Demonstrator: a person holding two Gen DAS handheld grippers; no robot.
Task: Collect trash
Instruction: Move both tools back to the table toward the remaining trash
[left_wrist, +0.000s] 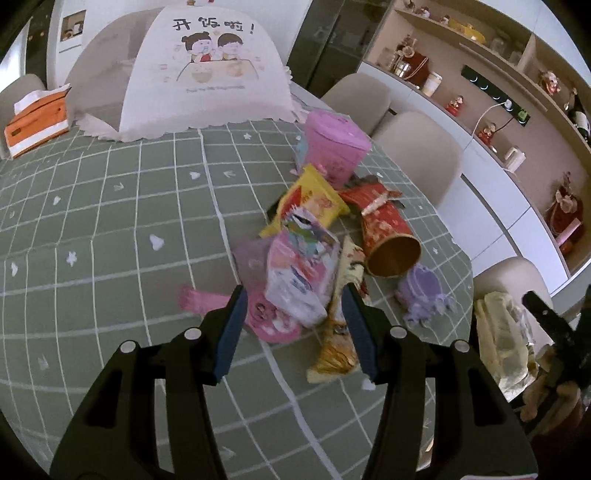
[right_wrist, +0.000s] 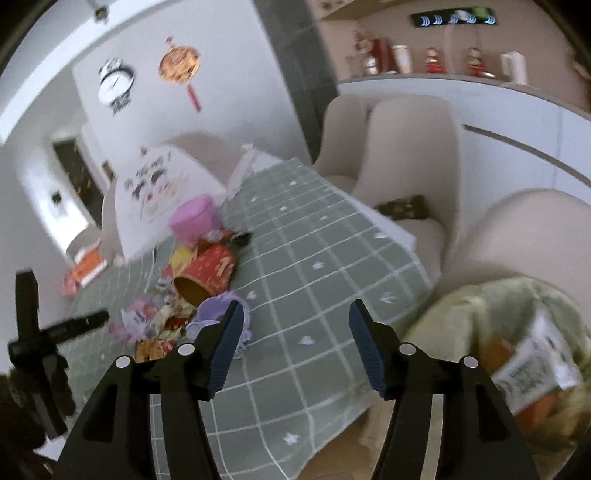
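On the bench (left_wrist: 110, 229), an orange tissue box (left_wrist: 35, 122) sits at ten o'clock beside a domed food cover (left_wrist: 192, 74). The left hand-held gripper (left_wrist: 293, 332) hovers with jaws spread wide around a pile of wrappers (left_wrist: 306, 266) — gripping nothing. At one o'clock stands a lidded pink bin (left_wrist: 336, 146); a red cup (left_wrist: 388, 236) lies tipped, its mouth empty. The right hand-held gripper (right_wrist: 295, 345) gapes empty over the bench edge, a yellowish trash bag (right_wrist: 517, 332) — holding packaging — at three o'clock.
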